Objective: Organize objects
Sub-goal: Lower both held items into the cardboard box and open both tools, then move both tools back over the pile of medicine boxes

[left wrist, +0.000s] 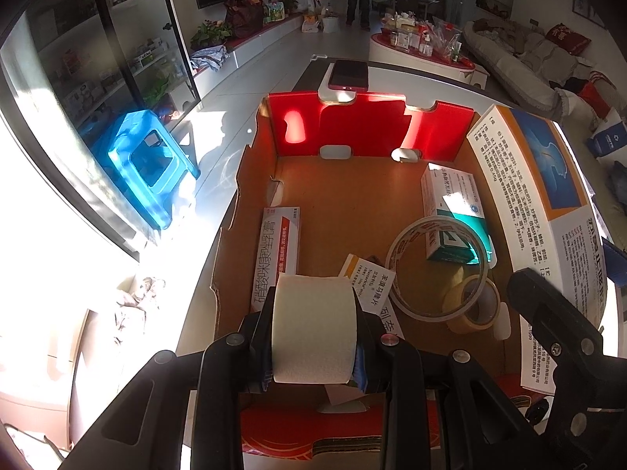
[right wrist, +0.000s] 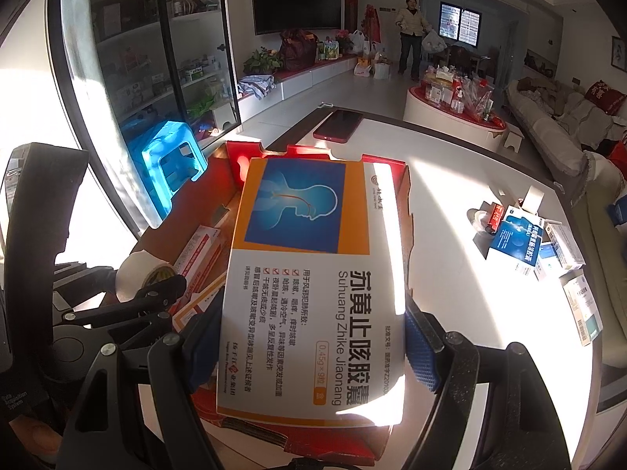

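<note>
My left gripper (left wrist: 315,313) is shut on a white tape roll (left wrist: 313,329) and holds it over the near end of an open cardboard box (left wrist: 352,125) with red inner walls. On the box floor lie a long red-and-white medicine box (left wrist: 278,250), a green-and-white box (left wrist: 454,211), a small yellow-edged box (left wrist: 368,278), a wide clear tape ring (left wrist: 403,241) and a small yellowish tape roll (left wrist: 458,297). My right gripper (right wrist: 313,344) is shut on a large orange, blue and white medicine box (right wrist: 313,274), held flat above the cardboard box's right side.
A dark red phone (right wrist: 339,125) lies on the white table (right wrist: 470,180) beyond the box. Several medicine boxes (right wrist: 548,250) are piled at the table's right. A blue stool (left wrist: 149,164) stands on the floor to the left. A person (right wrist: 411,35) stands far back.
</note>
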`<state>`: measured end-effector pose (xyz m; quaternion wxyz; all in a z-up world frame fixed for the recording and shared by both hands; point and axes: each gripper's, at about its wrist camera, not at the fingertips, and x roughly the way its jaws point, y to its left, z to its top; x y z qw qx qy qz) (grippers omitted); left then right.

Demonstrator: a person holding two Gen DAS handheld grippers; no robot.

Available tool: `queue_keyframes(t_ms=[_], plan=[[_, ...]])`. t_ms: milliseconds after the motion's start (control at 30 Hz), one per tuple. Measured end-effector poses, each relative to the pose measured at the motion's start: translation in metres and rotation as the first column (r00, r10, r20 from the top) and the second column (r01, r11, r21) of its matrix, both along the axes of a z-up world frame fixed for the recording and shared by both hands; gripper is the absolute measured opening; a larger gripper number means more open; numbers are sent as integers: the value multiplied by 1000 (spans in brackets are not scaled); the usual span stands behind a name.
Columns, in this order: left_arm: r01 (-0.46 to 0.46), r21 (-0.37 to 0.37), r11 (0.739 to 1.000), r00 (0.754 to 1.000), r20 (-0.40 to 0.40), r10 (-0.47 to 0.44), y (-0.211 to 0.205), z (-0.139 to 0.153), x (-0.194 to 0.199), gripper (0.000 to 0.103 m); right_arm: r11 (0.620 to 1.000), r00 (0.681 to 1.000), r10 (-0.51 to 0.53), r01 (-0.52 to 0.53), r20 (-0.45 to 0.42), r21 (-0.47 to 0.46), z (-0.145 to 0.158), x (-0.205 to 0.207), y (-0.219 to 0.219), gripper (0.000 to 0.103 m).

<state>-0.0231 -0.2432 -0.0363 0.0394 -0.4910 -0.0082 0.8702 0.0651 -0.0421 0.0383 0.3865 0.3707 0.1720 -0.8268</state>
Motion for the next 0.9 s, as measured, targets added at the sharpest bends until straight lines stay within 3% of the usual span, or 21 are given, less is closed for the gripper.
queue_keyframes(t_ms=[267,400,433,900], plan=[[15,-9,1000,1000,19,-15,3,-6,-2,35,1000,1000,-8,8,15,3,-4,-7,-5,78],[-9,-16,1000,1000,11,9,-1,-4,-3,75,1000,999,-15,15,37,3,-6,-12,-4,78],[-10,-15,1000,1000,4,10,-1,-3,-2,78,1000,999,-16,16,36,2,-6,-12,-3,78],[64,-24,998,997,-30,-65,18,12,7,81,992,994,-100,102,36,-80,15,-19,33,78]])
